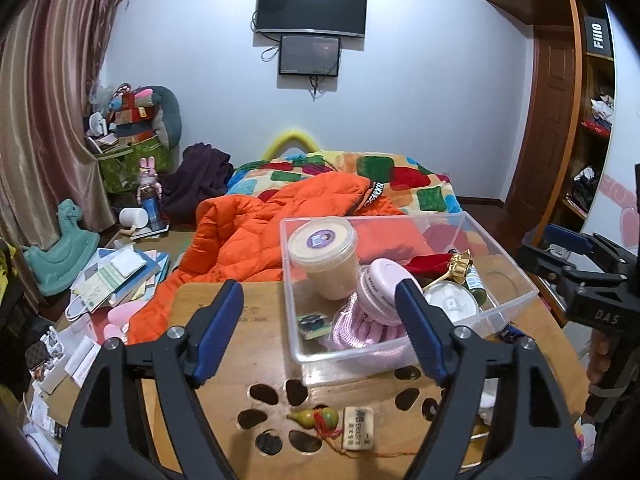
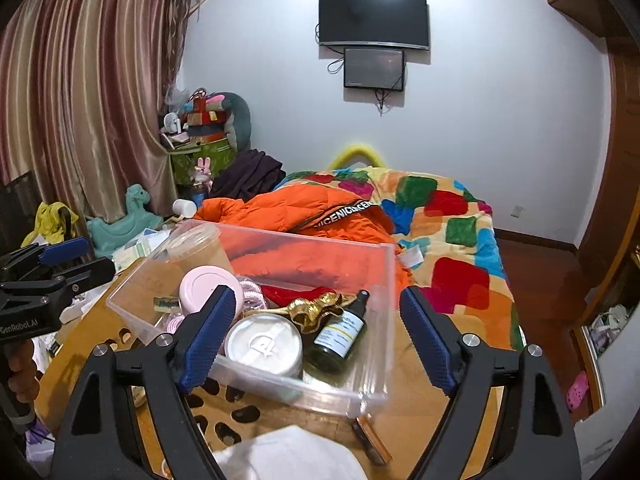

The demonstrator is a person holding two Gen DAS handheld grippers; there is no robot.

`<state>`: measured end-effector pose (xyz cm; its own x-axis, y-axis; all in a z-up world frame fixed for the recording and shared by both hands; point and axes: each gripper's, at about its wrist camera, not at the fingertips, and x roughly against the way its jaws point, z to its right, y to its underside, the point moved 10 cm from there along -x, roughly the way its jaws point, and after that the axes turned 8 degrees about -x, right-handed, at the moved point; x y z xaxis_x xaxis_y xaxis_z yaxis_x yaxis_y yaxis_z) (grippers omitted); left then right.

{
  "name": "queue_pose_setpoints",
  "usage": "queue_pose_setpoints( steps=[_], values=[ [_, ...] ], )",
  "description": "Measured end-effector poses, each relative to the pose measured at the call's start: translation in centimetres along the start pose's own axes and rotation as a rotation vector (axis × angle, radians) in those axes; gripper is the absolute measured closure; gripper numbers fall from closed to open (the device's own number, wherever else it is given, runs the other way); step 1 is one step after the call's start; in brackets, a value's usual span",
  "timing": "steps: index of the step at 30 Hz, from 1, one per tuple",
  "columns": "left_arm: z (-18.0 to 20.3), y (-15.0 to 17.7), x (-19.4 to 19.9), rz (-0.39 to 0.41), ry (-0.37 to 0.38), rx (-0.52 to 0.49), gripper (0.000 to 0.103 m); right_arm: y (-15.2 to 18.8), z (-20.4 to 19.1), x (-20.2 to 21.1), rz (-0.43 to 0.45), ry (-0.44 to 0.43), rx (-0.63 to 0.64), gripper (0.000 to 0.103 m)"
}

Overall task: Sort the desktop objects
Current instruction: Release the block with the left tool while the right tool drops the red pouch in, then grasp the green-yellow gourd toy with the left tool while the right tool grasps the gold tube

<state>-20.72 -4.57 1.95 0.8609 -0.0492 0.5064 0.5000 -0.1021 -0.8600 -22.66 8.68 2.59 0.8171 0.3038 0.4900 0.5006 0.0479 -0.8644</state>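
- Both grippers, left (image 1: pixel 320 334) and right (image 2: pixel 316 338), stand wide and hold nothing.
- The bin (image 1: pixel 496 248) on the table (image 1: pixel 240 344) is already part-filled.
- Eraser (image 1: pixel 357 427) and gourd charm (image 1: pixel 314 417) lie loose in front of it, touching.
- Probably best: drop the left gripper straight onto the eraser, pinching its narrow sides clear of the charm's cord.

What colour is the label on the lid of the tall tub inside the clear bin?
Purple, with a small picture on it. The tall tub in the clear bin shows it best in the left wrist view.

Even indoor light, bright, source not visible. Strong fisheye bend w/ dark vignette at corners. Mild glare on clear bin (image 2: pixel 376 280). Focus sharp overall.
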Motion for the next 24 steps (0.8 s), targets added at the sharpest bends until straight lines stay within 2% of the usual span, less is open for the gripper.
queue_pose_setpoints(
  steps=[8,14,24],
  values=[
    [-1.2,2.5,0.4,-0.043,-0.043,0.002,0.02,1.3,2.0,2.4,0.016,0.045,-0.025,0.021],
    [-2.2,4.7,0.0,-0.087,-0.073,0.005,0.02,3.0,5.2,3.0,-0.007,0.096,-0.073,0.02],
    [-2.1,8.5,-1.1,-0.157,-0.059,-0.037,0.02,8.1,9.0,1.3,-0.139,0.111,-0.15,0.021]
  ],
)
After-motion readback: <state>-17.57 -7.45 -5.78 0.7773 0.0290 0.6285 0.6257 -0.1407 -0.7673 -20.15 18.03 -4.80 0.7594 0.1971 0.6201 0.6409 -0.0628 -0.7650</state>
